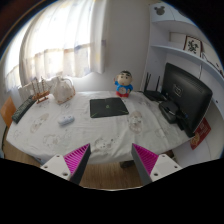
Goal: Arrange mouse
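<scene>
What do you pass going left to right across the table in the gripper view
White bag → white mouse → black mouse pad → Doraemon figure → black monitor. The gripper is open, nearer than all.

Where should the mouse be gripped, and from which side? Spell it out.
Grip the mouse across its two sides, mid-body, coming down from above on the near-table-edge side. It lies low and flat on the white tablecloth, left of the black mouse pad, with bare cloth around it. The gripper is open, well short of it.
</scene>
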### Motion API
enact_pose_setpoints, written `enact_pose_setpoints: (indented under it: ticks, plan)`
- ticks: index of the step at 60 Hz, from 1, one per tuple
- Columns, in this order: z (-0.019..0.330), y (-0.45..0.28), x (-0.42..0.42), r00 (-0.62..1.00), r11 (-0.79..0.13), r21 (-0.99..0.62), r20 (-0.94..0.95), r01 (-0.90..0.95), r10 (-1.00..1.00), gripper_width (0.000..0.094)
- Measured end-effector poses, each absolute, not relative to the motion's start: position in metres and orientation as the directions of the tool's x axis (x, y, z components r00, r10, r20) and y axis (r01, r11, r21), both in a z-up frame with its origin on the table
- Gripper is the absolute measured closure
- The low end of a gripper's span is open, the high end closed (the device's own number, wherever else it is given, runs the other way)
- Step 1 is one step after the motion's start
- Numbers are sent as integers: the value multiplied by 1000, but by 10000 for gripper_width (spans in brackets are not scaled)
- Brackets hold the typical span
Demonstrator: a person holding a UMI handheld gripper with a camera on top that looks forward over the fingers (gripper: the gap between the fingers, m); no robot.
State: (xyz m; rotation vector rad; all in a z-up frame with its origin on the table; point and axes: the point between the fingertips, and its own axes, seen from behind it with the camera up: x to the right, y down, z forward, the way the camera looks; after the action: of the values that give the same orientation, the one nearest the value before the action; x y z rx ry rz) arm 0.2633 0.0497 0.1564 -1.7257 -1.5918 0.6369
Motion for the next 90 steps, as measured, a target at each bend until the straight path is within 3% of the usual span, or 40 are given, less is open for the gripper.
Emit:
enact_pose_setpoints:
  ticks: [25,51,67,90]
  plan:
    - [138,10,255,109,-33,-749,53,662,993,81]
    - [120,-103,230,-10,17,-740,13,672,1000,80]
    - [106,-170,200,-47,24,-747,-9,664,999,82]
    - [72,-210,127,-44,27,-798,1,602,999,83]
